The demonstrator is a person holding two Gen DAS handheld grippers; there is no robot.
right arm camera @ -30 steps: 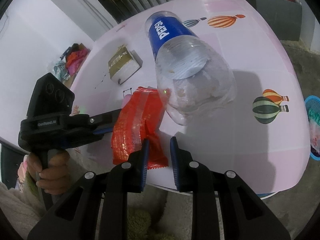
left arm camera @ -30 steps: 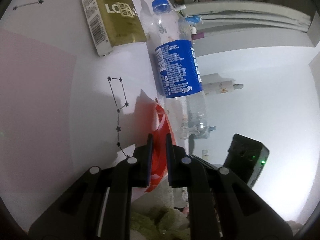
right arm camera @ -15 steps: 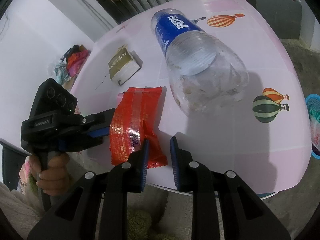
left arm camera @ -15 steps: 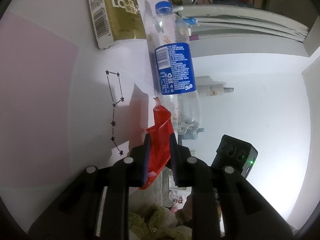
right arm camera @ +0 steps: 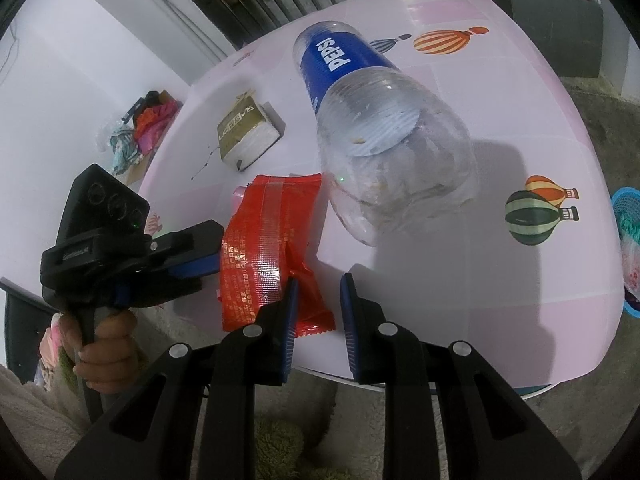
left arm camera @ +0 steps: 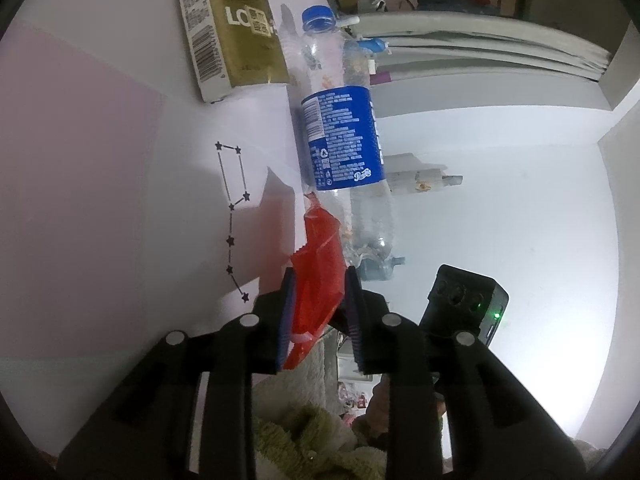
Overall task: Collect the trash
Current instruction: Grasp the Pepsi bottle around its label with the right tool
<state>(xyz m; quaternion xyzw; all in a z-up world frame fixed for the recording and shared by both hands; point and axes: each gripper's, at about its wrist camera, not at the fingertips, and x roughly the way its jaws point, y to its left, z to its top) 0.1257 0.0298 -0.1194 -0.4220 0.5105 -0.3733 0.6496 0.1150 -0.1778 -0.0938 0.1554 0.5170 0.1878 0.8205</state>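
A red snack wrapper [left arm camera: 320,256] lies at the near edge of the pink table [right arm camera: 520,280], partly overhanging it. It sits between the fingers of my left gripper [left arm camera: 320,272], whose jaws are opening, with a gap showing beside the right pad. In the right wrist view that left gripper [right arm camera: 208,256] reaches the wrapper [right arm camera: 264,248] from the left. My right gripper [right arm camera: 319,280] hovers over the wrapper's near corner, slightly open, with nothing between its fingers. An empty Pepsi bottle [right arm camera: 384,152] lies on its side just beyond the wrapper, its blue cap [left arm camera: 318,18] pointing away.
A gold and white carton [right arm camera: 244,128] lies further back on the table. A hand [right arm camera: 104,356] holds the left gripper's handle below the table edge. A blue basket [right arm camera: 628,216] stands on the floor at the right, and clutter is piled by the far wall [right arm camera: 140,128].
The left jaws have spread apart around the red wrapper, which now looks fuller and hangs looser. The bottle has rocked slightly. The right gripper has not moved.
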